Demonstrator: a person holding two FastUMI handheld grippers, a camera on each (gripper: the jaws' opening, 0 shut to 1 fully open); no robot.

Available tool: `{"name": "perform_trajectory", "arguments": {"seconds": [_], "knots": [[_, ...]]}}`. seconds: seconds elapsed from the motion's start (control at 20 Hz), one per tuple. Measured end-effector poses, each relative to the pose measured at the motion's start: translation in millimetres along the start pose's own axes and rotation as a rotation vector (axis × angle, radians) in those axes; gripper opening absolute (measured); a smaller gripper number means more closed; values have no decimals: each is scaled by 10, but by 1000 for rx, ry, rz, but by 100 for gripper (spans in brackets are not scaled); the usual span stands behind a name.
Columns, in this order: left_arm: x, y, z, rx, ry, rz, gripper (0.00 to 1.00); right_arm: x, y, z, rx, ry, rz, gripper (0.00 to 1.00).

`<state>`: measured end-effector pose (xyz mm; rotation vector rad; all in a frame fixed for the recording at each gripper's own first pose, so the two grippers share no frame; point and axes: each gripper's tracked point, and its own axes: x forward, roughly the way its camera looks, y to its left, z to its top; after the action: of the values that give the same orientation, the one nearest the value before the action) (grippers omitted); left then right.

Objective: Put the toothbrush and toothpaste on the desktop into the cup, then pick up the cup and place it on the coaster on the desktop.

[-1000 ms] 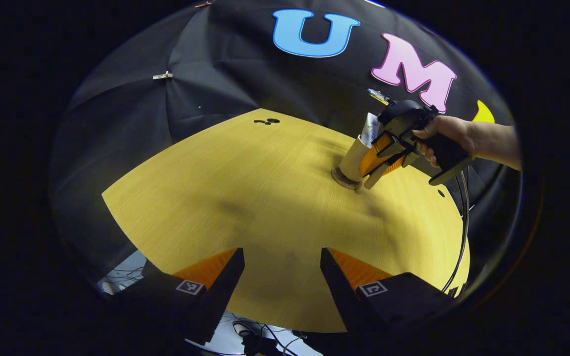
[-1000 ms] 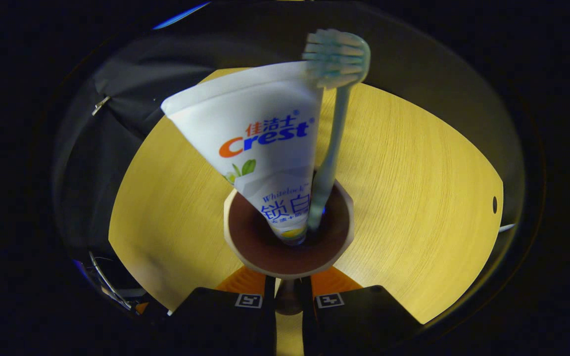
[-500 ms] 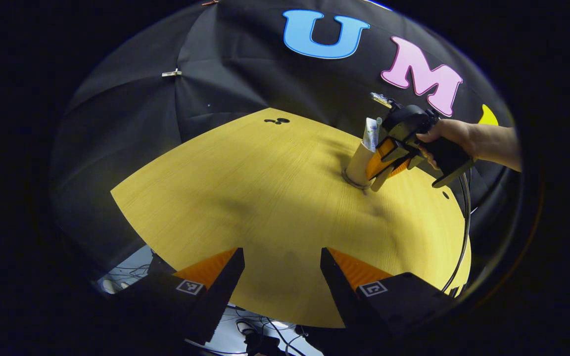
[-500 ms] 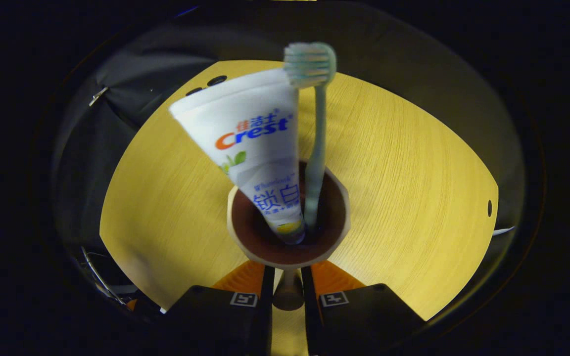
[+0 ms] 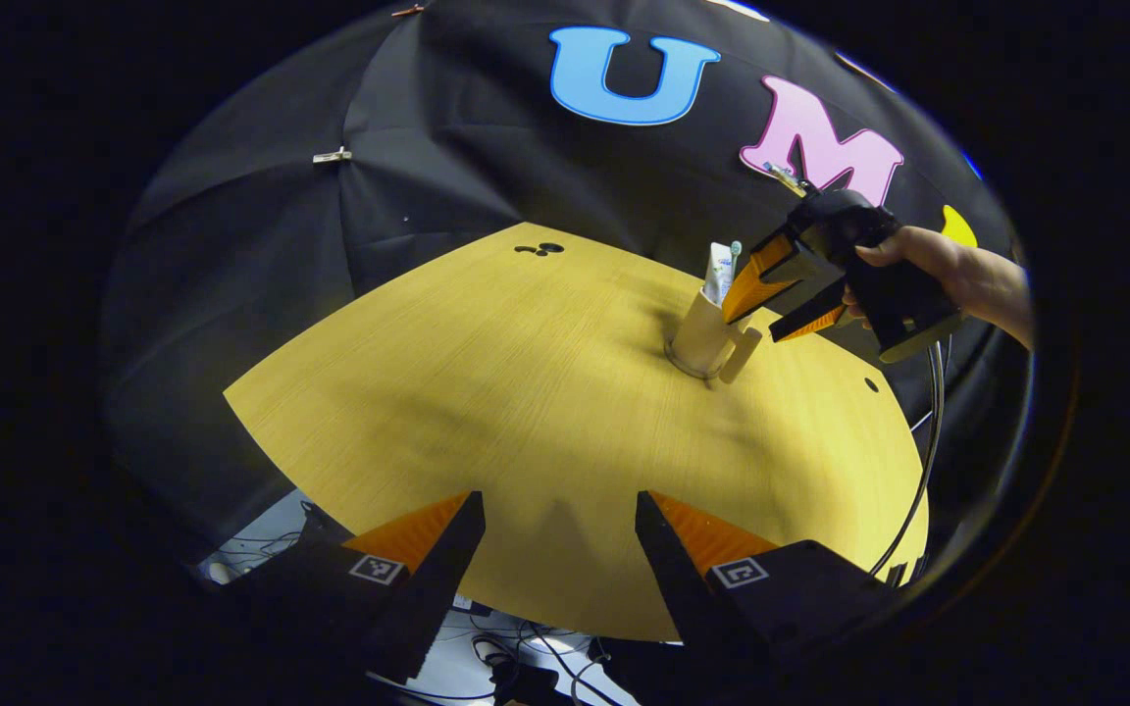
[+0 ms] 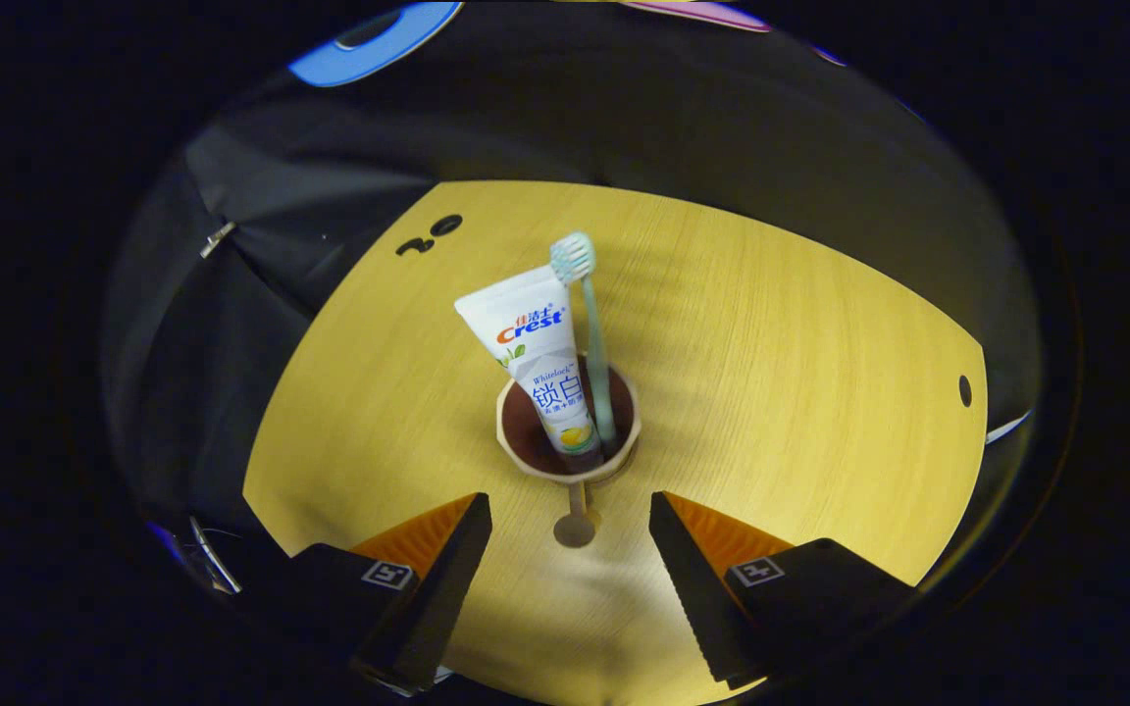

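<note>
Fingers of the left gripper (image 5: pixel 557 549) are spread apart over the near edge of the desktop (image 5: pixel 487 392), with nothing between them; this gripper hangs idle, well apart from the work. Farther along, toward the far right edge of the desktop, the cup (image 5: pixel 704 331) stands upright on the coaster (image 5: pixel 691 368), of which just a thin rim is seen under its base in the left gripper view. The toothpaste (image 5: pixel 718 273) and the toothbrush (image 5: pixel 735 251) rise out of the cup side by side, the toothpaste leaning left and the toothbrush nearly upright with its head at the top. Just to the right of the cup, the right gripper (image 5: pixel 789 297) is held by a hand (image 5: pixel 908 257), raised above the cup's handle (image 5: pixel 742 353) with its jaws parted and empty. In the right gripper view the handle (image 6: pixel 575 520) lies between the spread fingers (image 6: pixel 447 559) but is touched by neither.

The placing is judged done, and the step in hand is the retreat. It is best made straight back and upward along the line of the handle, with the jaws kept wide, so that the handle is not clipped and the cup is not dragged off the coaster or tipped. Sideways sweeps near the tall toothbrush should be avoided.
</note>
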<state>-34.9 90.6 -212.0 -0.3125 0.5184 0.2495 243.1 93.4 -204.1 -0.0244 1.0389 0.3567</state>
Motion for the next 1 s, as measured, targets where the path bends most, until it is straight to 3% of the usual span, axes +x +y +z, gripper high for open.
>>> {"name": "perform_trajectory", "arguments": {"seconds": [0.35,0.65,1.0], "knots": [[-310,-359,446,103,-86,-128,98,-1352,-91,30,43,-330,15,99],[-894,-743,1038,169,-235,-249,98,-2549,-314,-285,66,-661,-120,99],[-1569,-1178,1262,272,-417,-355,98,-3350,-390,-1183,108,-869,-257,99]]}}
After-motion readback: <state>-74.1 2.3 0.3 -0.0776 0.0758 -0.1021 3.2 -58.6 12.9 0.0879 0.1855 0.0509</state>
